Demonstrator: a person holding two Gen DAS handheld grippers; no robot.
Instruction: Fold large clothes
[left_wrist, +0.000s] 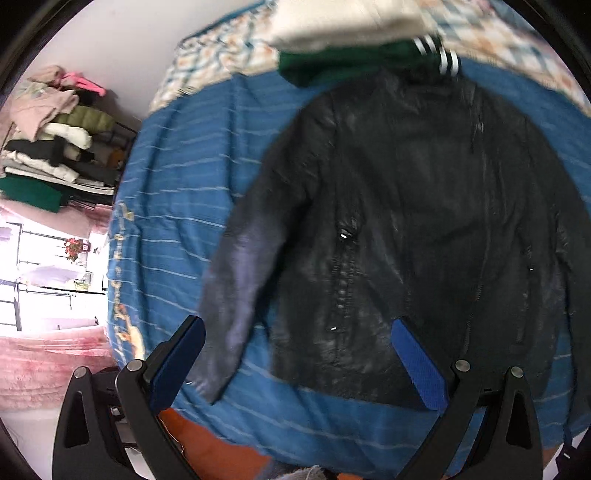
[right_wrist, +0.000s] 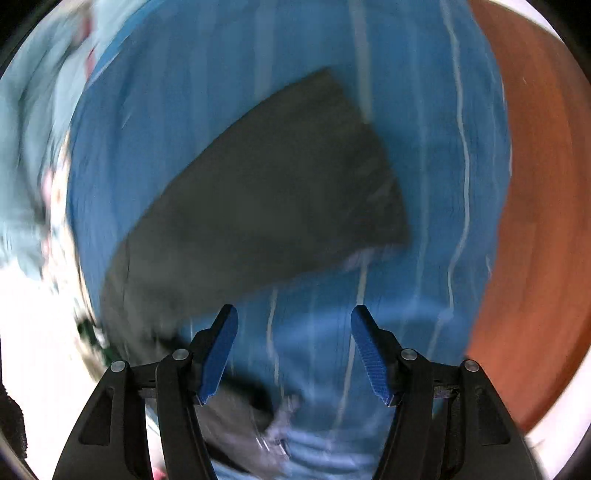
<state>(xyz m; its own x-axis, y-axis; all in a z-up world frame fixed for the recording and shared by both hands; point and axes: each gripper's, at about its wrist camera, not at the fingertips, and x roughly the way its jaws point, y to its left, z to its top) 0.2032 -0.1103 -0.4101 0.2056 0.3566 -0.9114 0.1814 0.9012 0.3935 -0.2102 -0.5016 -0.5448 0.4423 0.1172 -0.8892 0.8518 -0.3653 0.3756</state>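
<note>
Spread flat on the blue bedspread (left_wrist: 177, 206), the black jacket (left_wrist: 406, 221) ran collar-away from the left gripper (left_wrist: 299, 354), hem nearest; the right gripper (right_wrist: 293, 343) hovered beside a sleeve (right_wrist: 266, 192). Both jaws gaped, empty.

My left wrist view looks down from above the near edge of the blue striped bedspread (left_wrist: 177, 206), taking in the whole black jacket (left_wrist: 406, 221) and a clothes shelf (left_wrist: 55, 147) at far left. My right wrist view sits much closer, blurred, facing one jacket sleeve (right_wrist: 277, 192). The 2 views share jacket and bedspread.
</note>
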